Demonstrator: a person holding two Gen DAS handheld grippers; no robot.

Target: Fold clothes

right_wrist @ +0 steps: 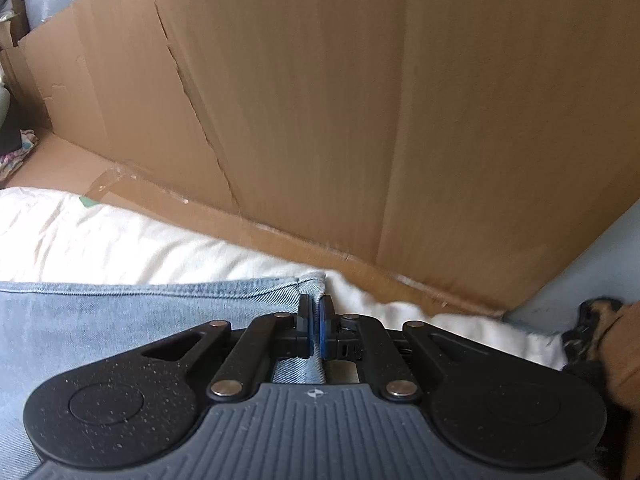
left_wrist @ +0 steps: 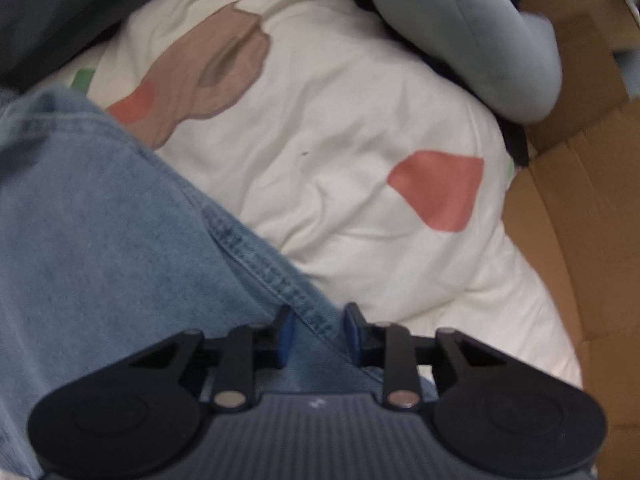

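Left wrist view: the left gripper hangs with jaws parted astride the stitched seam of the light-blue denim garment, not pinching it. The right gripper is clamped on its corner hem. Denim looks heavy, limp and grippy; seams give the best hold. It lies across a cream printed quilt inside a brown cardboard box.
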